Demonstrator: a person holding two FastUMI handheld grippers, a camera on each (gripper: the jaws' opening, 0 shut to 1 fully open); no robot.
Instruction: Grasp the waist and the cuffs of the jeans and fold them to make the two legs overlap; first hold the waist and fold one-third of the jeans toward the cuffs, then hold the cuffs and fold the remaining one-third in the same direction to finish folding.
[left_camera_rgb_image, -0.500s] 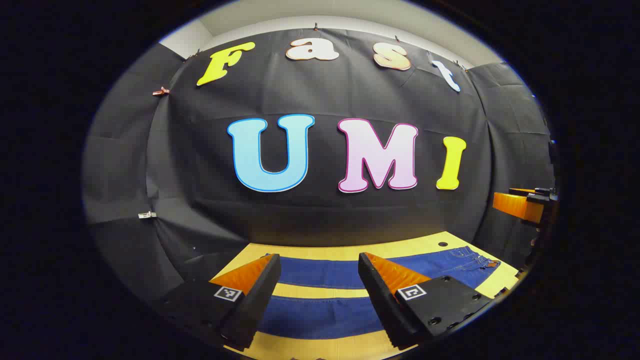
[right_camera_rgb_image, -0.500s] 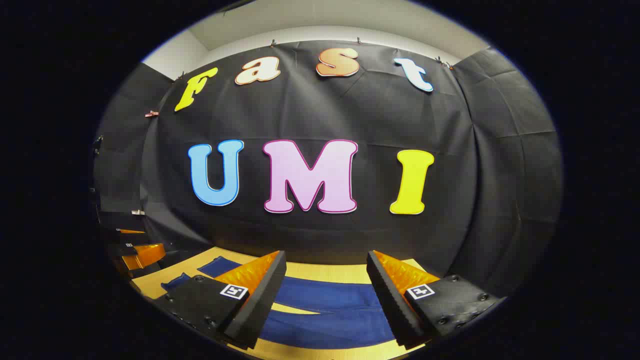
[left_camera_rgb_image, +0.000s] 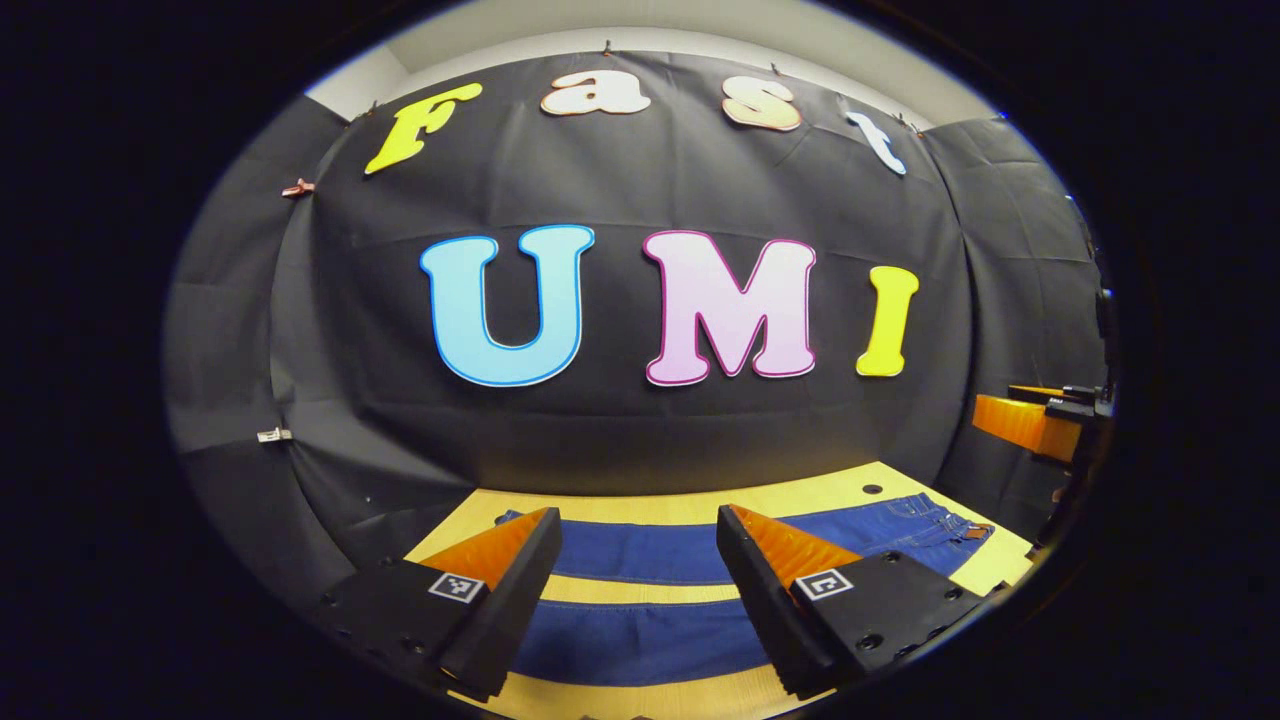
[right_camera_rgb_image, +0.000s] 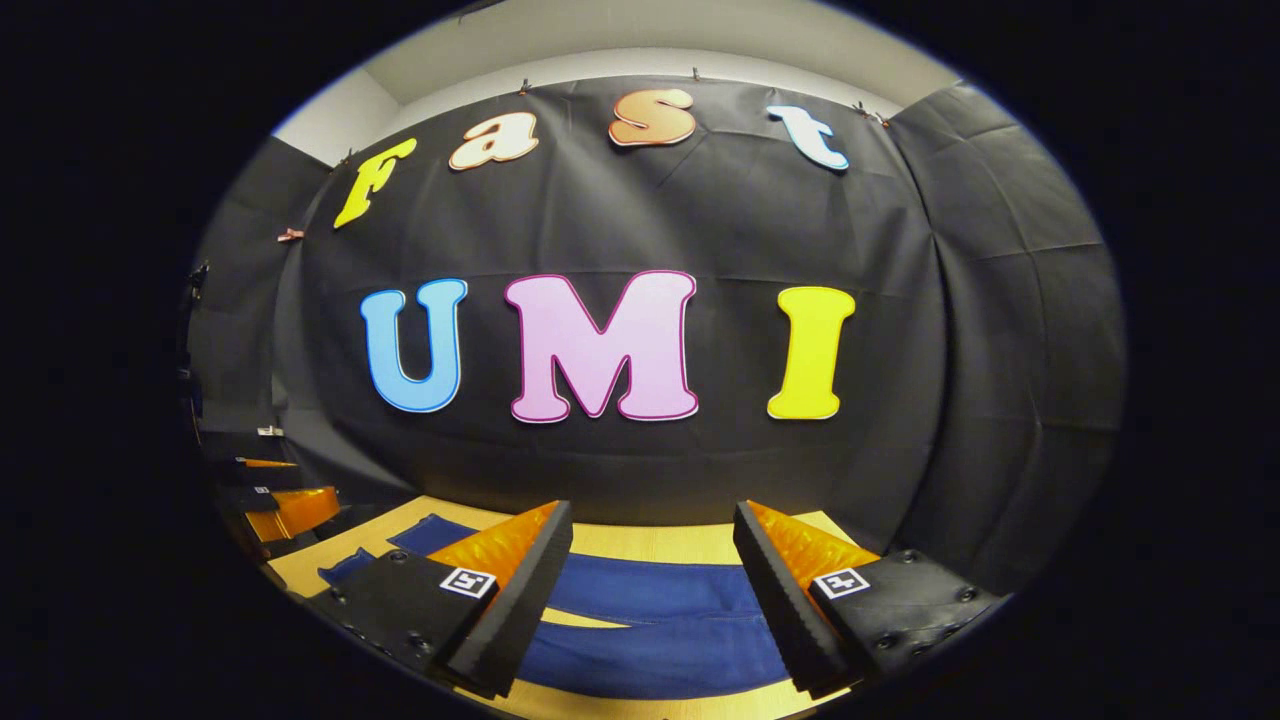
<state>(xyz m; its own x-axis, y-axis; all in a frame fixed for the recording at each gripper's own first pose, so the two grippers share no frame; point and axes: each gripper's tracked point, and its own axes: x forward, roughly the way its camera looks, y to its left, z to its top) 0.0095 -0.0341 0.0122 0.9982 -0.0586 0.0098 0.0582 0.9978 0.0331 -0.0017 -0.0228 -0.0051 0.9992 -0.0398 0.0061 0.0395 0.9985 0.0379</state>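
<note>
Blue jeans lie flat on the yellow wooden table, the two legs side by side with a strip of table between them. The waist is at the right in the left gripper view. My left gripper hangs open above the legs, holding nothing. In the right gripper view the jeans spread below my right gripper, which is open and empty; the cuffs reach toward the left. Each gripper shows at the edge of the other's view: the right gripper, the left gripper.
The black cloth wall stands just behind the table's far edge. A small dark hole is in the tabletop near the waist.
Both grippers have shifted slightly, so the scene slid a little to the left and up in each view. The jeans lie as before. Both stay open.
</note>
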